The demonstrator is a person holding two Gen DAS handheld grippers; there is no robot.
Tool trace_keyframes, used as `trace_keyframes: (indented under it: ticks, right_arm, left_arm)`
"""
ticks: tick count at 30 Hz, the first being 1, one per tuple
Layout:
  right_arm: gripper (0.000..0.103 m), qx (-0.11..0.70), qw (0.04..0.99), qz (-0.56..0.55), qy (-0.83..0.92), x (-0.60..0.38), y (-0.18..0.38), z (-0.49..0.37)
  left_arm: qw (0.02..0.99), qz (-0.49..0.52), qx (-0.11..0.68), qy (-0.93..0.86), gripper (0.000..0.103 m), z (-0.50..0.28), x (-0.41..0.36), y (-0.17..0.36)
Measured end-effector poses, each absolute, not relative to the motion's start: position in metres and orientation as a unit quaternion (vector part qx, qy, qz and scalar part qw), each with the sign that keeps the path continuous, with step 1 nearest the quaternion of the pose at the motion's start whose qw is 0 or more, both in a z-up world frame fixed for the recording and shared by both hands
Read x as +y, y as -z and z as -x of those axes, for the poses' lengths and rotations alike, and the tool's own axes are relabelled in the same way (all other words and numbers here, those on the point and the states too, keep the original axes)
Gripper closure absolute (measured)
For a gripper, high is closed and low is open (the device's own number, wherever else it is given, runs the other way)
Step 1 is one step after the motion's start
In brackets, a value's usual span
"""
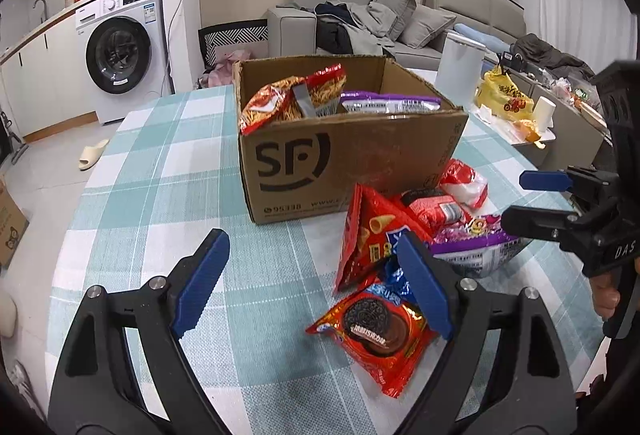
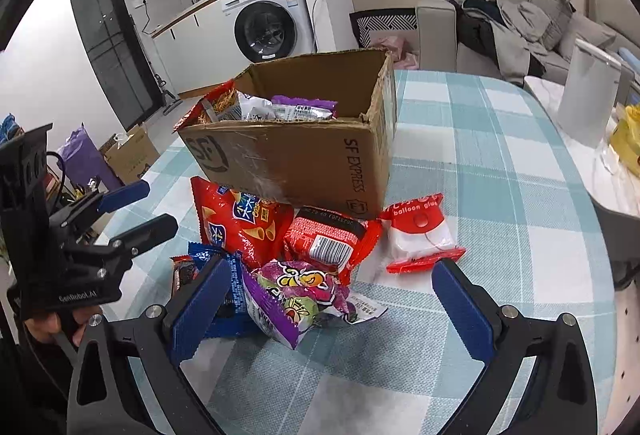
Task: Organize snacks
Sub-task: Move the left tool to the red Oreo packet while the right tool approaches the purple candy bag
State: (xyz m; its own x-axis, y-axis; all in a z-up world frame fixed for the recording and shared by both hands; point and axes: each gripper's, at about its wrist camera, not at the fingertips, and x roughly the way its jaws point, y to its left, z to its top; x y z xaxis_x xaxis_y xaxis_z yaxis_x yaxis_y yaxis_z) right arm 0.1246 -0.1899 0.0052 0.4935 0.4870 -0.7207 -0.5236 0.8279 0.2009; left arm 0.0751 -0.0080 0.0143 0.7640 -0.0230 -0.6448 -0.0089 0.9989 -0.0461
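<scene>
My left gripper (image 1: 316, 283) has its jaws apart and nothing between the blue pads; only the checked tablecloth (image 1: 160, 171) shows in the gap. The red Oreo packet (image 1: 380, 331) lies flat at about 4 o'clock from the gap's middle, partly hidden behind the right pad (image 1: 424, 287); I cannot tell whether the pad touches it. At 2 o'clock the red corn-snack bag (image 1: 368, 231) stands tilted against the pile; beyond it, at 12 to 1 o'clock, is the cardboard box (image 1: 348, 159), which already holds a noodle-snack bag (image 1: 288, 99) and a purple packet (image 1: 388, 101).

My right gripper (image 2: 328, 311) is also open and grips nothing. The purple snack bag (image 2: 296, 299) lies between its two pads, nearer to the left pad (image 2: 200, 311); there is a clear gap of cloth to the right pad. A blue wrapper (image 2: 228, 275) lies just behind the left pad. At 12 o'clock from the purple bag I see a red barcode packet (image 2: 332, 239); at 11 o'clock the corn-snack bag; at 1 to 2 o'clock a red-and-white packet (image 2: 420, 239) printed "balloon glue"; all are close in front of the box, on the table.

In the right view the other gripper appears at 9 o'clock, also with jaws apart, above the table edge.
</scene>
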Motion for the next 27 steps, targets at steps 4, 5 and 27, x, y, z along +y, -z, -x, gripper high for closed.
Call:
trace_keyframes:
  ticks: [4, 5, 27]
  right_arm:
    - [0.001, 0.417, 0.860, 0.019, -0.294, -0.187, 0.000, -0.124]
    - [0.001, 0.420, 0.858, 0.019, -0.295, -0.186, 0.003, -0.125]
    - [0.004, 0.461, 0.828, 0.019, -0.320, -0.171, 0.038, -0.133]
  left_arm:
    - [0.937, 0.023, 0.350, 0.004, 0.018, -0.074, -0.011, -0.008]
    - [0.936, 0.022, 0.351, 0.004, 0.018, -0.074, -0.012, -0.007]
    - [0.918, 0.038, 0.394, 0.020, 0.017, -0.077, -0.015, 0.022]
